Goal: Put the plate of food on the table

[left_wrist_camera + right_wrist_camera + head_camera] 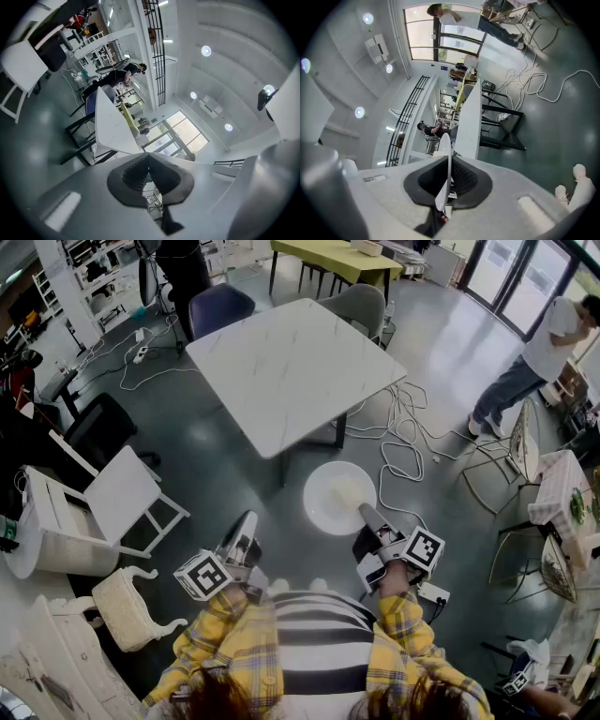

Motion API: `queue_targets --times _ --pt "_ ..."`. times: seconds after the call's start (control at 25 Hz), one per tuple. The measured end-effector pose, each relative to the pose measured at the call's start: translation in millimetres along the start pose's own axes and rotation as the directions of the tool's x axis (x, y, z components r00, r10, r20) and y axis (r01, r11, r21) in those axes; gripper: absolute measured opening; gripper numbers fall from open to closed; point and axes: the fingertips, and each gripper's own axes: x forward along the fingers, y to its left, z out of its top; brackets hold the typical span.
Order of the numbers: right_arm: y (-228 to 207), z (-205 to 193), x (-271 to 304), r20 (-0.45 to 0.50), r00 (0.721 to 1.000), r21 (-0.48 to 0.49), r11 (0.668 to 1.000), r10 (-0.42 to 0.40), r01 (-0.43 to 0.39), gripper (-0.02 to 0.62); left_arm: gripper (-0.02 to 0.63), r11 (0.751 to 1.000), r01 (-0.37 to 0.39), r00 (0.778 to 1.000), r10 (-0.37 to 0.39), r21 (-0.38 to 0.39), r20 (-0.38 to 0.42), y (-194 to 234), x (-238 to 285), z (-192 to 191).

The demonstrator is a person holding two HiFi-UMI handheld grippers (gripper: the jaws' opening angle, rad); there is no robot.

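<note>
A round white plate (337,495) with a pale heap of food (349,491) hangs level over the dark floor, just short of the white marble table (291,367). My right gripper (367,515) is shut on the plate's near rim. In the right gripper view the plate (447,154) shows edge-on, pinched between the black pads (464,177), with the table (469,122) beyond. My left gripper (247,518) is held close to the body at the left, apart from the plate. Its jaws are shut with nothing between them, and it (149,176) points toward the table (110,124).
A blue chair (217,307) and a grey chair (360,306) stand at the table's far side. White cables (403,442) trail over the floor to its right. White chairs (112,498) stand at the left. A person (530,362) stands at the far right.
</note>
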Motion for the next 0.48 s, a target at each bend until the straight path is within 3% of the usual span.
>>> queue_targets --times 0.48 --pt "3.8 5.3 8.9 0.001 1.0 -0.015 1.0 0.009 -0.009 0.014 -0.015 1.0 0.008 1.0 -0.008 -0.017 0.007 2.0 7.7 4.7"
